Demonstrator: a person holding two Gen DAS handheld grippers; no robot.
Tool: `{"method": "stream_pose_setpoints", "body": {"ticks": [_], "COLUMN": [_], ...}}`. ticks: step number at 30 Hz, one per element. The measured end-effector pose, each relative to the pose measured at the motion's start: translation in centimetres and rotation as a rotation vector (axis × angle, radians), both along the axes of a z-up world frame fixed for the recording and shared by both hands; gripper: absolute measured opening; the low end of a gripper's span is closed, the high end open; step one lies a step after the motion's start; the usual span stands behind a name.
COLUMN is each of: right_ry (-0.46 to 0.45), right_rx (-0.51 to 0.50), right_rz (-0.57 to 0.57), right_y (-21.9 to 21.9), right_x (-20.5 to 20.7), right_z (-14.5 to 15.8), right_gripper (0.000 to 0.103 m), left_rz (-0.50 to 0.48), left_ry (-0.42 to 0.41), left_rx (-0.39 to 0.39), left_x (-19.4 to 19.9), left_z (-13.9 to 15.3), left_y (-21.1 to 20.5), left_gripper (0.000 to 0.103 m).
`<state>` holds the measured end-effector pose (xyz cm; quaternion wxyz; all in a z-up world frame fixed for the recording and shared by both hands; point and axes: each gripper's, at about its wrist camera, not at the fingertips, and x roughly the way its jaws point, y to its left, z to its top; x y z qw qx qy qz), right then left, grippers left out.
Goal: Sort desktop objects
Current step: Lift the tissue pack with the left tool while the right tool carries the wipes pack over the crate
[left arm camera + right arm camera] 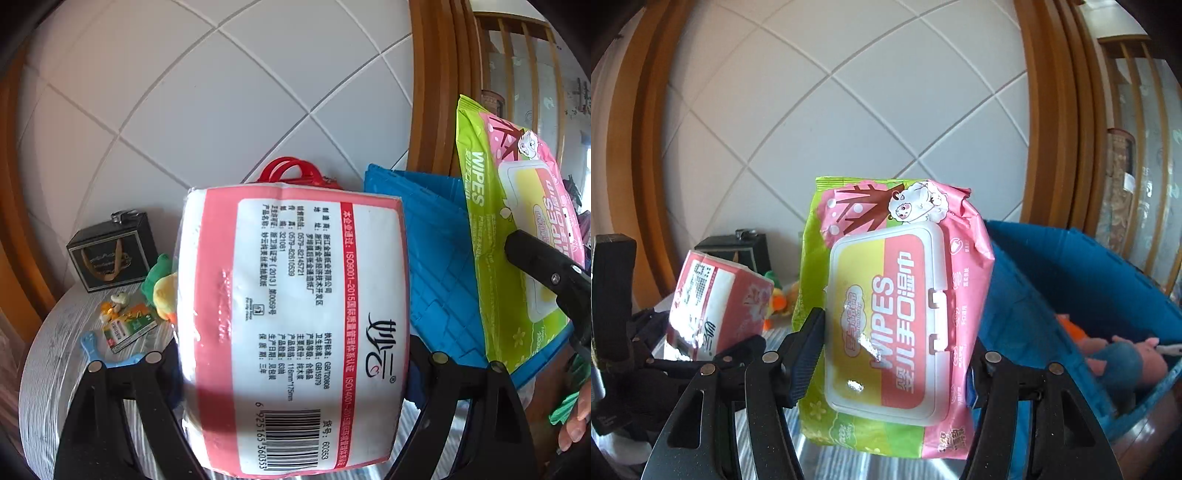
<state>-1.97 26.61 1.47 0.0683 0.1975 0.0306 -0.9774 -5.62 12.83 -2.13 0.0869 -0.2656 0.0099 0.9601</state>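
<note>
Left wrist view: left gripper (295, 354) clenched on 1 tissue pack (291, 332), frame centre, lifted off the table (55, 369). Blue bin (436, 266) sits right of centre. Lower left: 1 black box (110, 254), 1 small green carton (129, 328).

Right wrist view: right gripper (897, 347) grasping 1 wipes pack (894, 317), centre, w/ the bin (1071, 280) at right, soft toys inside (count unclear). Best approach imo: carry each pack over the rim, lower in, then release; mind the 2 grippers don't collide.
</note>
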Motion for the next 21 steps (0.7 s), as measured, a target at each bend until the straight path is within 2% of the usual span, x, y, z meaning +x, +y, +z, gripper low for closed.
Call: {"method": "stream_pose_setpoints", "body": {"ticks": [5, 10, 15, 21], "right_ry": [0.101, 0.167, 0.153, 0.120], "right_rx": [-0.016, -0.004, -0.015, -0.041], "right_rz": [-0.048, -0.142, -0.218, -0.276], "right_y": [9.5, 19.6, 27.5, 33.2], "right_x": [1.9, 2.3, 1.6, 0.8], "right_z": [3.6, 5.1, 4.8, 3.3], "right_gripper": [0.061, 0.061, 0.061, 0.061], "left_rz": [-0.032, -0.070, -0.134, -0.180], "left_ry": [0.073, 0.127, 0.063, 0.008], "left_rx": [-0.006, -0.022, -0.042, -0.086], "left_x": [-0.4, -1.0, -2.4, -2.9], "left_z": [3.2, 5.4, 5.8, 5.3], "left_y": [9.4, 19.1, 26.9, 32.2], "left_gripper": [0.087, 0.087, 0.088, 0.090]}}
